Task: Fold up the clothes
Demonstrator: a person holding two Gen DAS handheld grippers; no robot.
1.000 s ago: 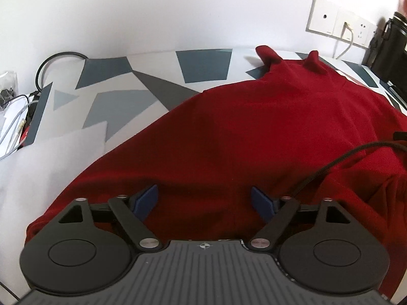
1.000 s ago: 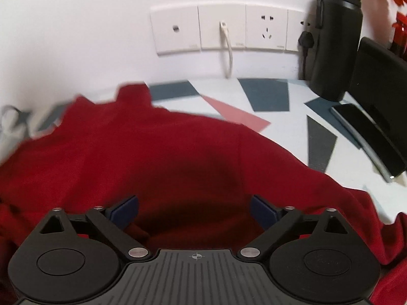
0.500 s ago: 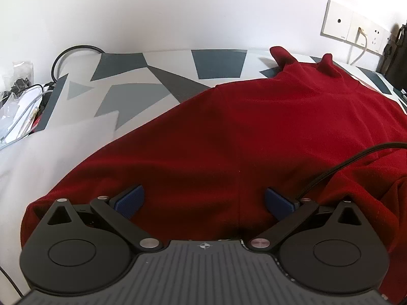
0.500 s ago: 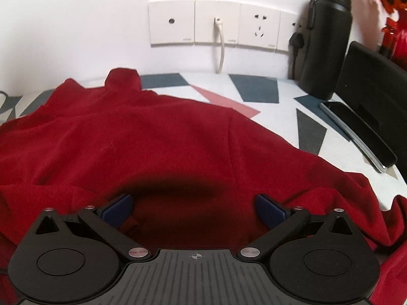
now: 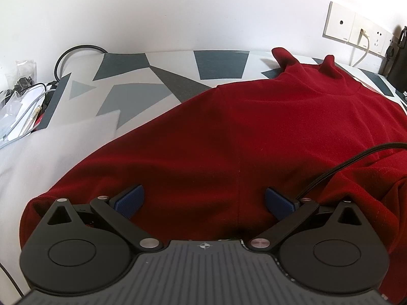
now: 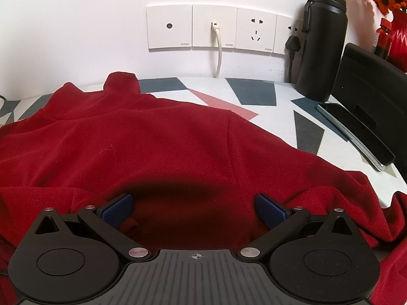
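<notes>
1. Left wrist view, far left edge: clutter of cables [image 5: 28, 101] and clear plastic, a black cord looping up against the white wall [image 5: 178, 7].
2. Left-centre: white cloth [image 5: 51, 150] lies on the table cover [image 5: 127, 81], patterned white with grey and dark blue shapes.
3. Centre to right: red garment [image 5: 254, 132] spread flat on the cover, filling the middle and right of the frame; collar points stick up at upper right, near the wall.
4. Bottom centre: left gripper [image 5: 203, 202] has just been opening and its jaws now stand spread wide; blue pads [image 5: 129, 199] sit over the red fabric with nothing pinched between them.
5. Right edge: black braided cable [image 5: 343, 165] runs across the garment to the gripper's right finger; wall sockets [image 5: 356, 29] at upper right.
6. Right wrist view, left to centre: same red garment [image 6: 152, 139] covers the left and middle of the frame, collar at upper left, its right edge rumpled at lower right.
7. Bottom centre: right gripper [image 6: 194, 211] spread wide, blue pads [image 6: 269, 213] apart over the fabric, gripping nothing; dark shadow on the cloth between them.
8. Top centre: socket plates [image 6: 213, 26] with a white cord plugged in.
9. Upper right: black bottle [image 6: 323, 40] standing on the cover by the wall; phone [image 6: 356, 134] lying beside a black object at right.
</notes>
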